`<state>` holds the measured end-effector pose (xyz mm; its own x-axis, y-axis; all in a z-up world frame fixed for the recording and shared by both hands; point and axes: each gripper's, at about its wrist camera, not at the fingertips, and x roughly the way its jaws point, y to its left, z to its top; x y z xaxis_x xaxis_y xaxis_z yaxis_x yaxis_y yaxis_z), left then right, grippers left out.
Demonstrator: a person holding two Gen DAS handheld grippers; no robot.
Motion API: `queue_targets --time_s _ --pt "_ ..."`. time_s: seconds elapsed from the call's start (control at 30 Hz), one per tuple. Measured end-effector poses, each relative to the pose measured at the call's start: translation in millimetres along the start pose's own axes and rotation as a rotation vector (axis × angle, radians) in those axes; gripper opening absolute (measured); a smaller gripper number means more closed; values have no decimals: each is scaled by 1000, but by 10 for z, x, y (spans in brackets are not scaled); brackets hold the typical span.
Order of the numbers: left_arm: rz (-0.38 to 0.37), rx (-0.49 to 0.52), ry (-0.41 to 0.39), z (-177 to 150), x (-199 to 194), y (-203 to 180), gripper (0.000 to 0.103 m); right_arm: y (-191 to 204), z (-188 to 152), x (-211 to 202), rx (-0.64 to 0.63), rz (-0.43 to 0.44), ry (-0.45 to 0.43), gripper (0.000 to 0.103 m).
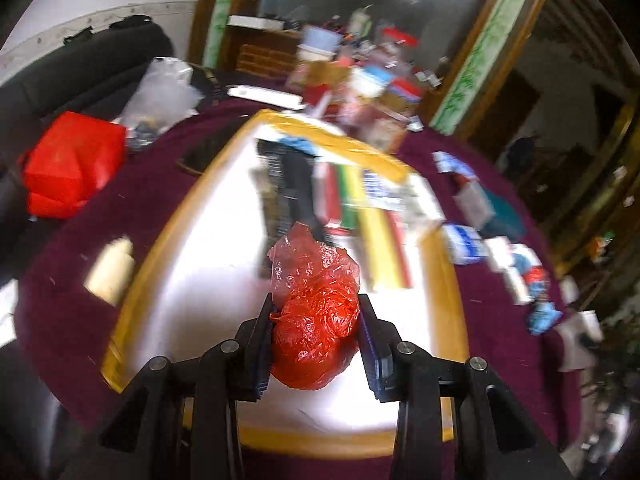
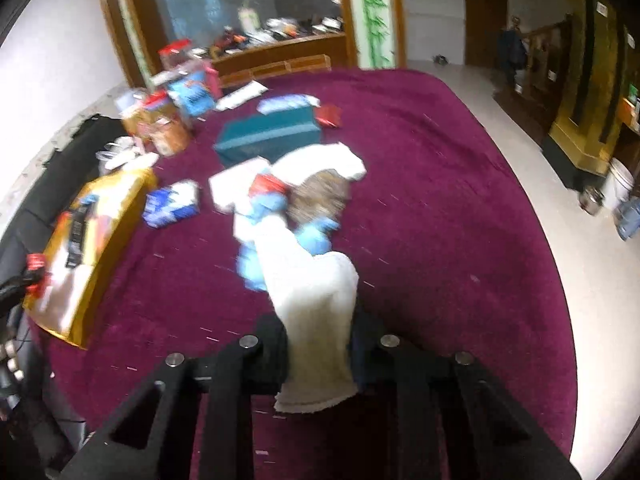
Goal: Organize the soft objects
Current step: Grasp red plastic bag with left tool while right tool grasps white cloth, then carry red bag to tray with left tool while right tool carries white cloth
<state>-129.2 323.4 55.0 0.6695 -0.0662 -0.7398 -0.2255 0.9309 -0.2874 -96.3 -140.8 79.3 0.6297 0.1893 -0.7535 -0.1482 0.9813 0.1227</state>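
The left tongs (image 1: 316, 334) are pinching a crumpled red plastic bag (image 1: 314, 312) above the yellow-rimmed tray (image 1: 448, 280); it wants lowering into bare white space. The right tongs (image 2: 320, 344) are clamping a cream cloth (image 2: 316, 312), lifting from the tabletop (image 2: 440, 220) pile; raising it slowly should avoid dragging neighbours.

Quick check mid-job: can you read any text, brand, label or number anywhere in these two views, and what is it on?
No legible text in either view.
Blue-and-white packets: print blurred, unreadable.
Coloured boxes in the yellow-rimmed tray: blurred, unreadable.
Red plastic bag and white cloth: no print visible.
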Motion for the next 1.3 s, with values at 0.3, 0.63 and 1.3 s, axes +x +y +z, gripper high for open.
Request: queue_targets --time_s 0.3,0.63,1.3 --pt "103 -59 58 443 519 297 73 1164 306 96 -132 226 31 23" --pt "-103 -255 -163 79 -194 547 76 2842 120 651 -354 467 231 23" --pt "-166 -293 -213 -346 -654 827 78 4162 85 1863 -430 360 357 46"
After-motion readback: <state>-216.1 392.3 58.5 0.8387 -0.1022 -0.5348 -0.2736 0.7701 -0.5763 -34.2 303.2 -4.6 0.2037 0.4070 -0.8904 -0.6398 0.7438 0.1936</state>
